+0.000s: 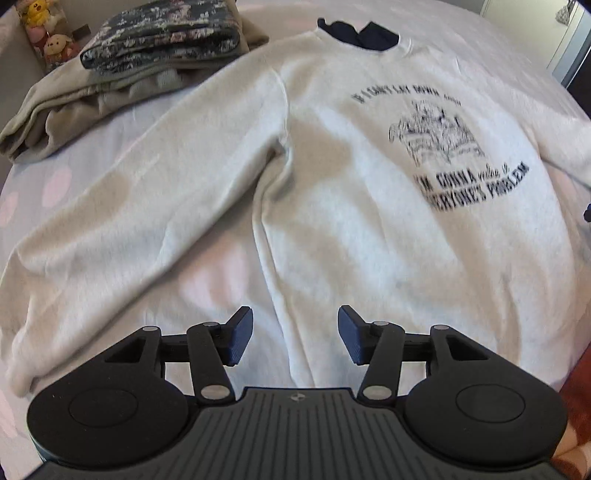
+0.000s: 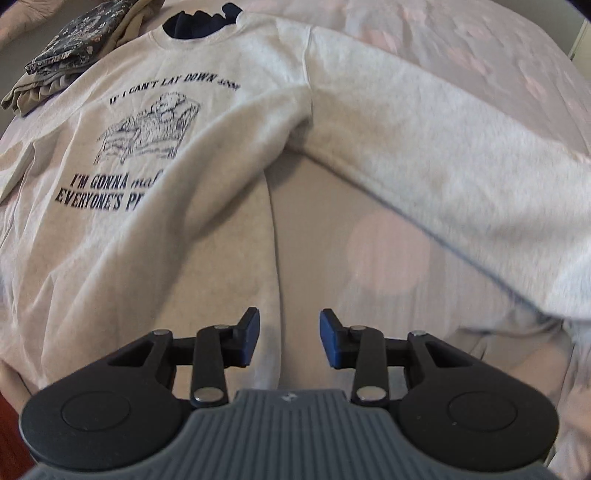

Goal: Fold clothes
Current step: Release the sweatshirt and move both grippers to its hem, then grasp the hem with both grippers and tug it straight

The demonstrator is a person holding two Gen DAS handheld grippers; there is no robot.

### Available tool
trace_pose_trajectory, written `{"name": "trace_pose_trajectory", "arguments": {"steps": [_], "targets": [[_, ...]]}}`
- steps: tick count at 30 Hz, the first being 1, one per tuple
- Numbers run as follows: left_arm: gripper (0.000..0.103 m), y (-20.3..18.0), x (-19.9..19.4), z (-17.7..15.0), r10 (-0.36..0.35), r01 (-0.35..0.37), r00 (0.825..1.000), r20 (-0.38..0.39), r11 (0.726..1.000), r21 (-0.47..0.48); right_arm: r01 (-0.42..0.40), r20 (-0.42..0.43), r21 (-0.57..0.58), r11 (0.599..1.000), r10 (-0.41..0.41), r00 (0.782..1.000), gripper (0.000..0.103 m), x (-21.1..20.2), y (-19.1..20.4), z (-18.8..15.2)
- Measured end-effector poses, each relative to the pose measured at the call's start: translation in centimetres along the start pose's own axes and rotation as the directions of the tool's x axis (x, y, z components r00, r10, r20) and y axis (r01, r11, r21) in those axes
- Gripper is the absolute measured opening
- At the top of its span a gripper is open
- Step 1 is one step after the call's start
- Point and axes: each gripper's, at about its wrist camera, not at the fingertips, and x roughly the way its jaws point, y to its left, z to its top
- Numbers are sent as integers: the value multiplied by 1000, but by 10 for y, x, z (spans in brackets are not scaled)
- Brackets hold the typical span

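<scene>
Here the left gripper (image 1: 295, 334) hangs over the lower part of a light grey sweatshirt (image 1: 332, 206), its jaws spread with nothing between them; the dark blue pads (image 1: 242, 334) stand clear above the cloth. The sweatshirt lies front up on a bed (image 1: 55, 184) with a pale cover dotted in faint pink. Ahead of this gripper and to its right sits the printed drawing with dark lettering (image 1: 476, 184), and farther ahead the dark-lined collar (image 1: 360, 35). One sleeve (image 1: 110, 221) runs out to the gripper's left, spread flat and slanting back toward the near edge. Far ahead on the left lies a stack of folded clothes (image 1: 159, 44), a dark patterned piece on top of beige ones, with soft toys (image 1: 44, 33) just beyond it.

The right gripper (image 2: 290, 338) hovers above the sweatshirt's (image 2: 147, 240) side edge, jaws likewise apart and empty. The other sleeve (image 2: 443, 140) stretches ahead and to its right, somewhat blurred. The print (image 2: 147, 136) lies ahead to its left, and the folded stack (image 2: 74, 40) far ahead on the left.
</scene>
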Motion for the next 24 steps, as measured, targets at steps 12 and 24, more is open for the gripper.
{"name": "trace_pose_trajectory", "arguments": {"steps": [12,24], "targets": [[58,0,31,-58,-70,62,978,-198,997,-50,-109,-84,145,983,122,989,45,15,-23,-52],[35,-19,39,-62,-109,121,966,-233,992,37,-149,-117,53,987,154,981,22,26,4,-49]]}}
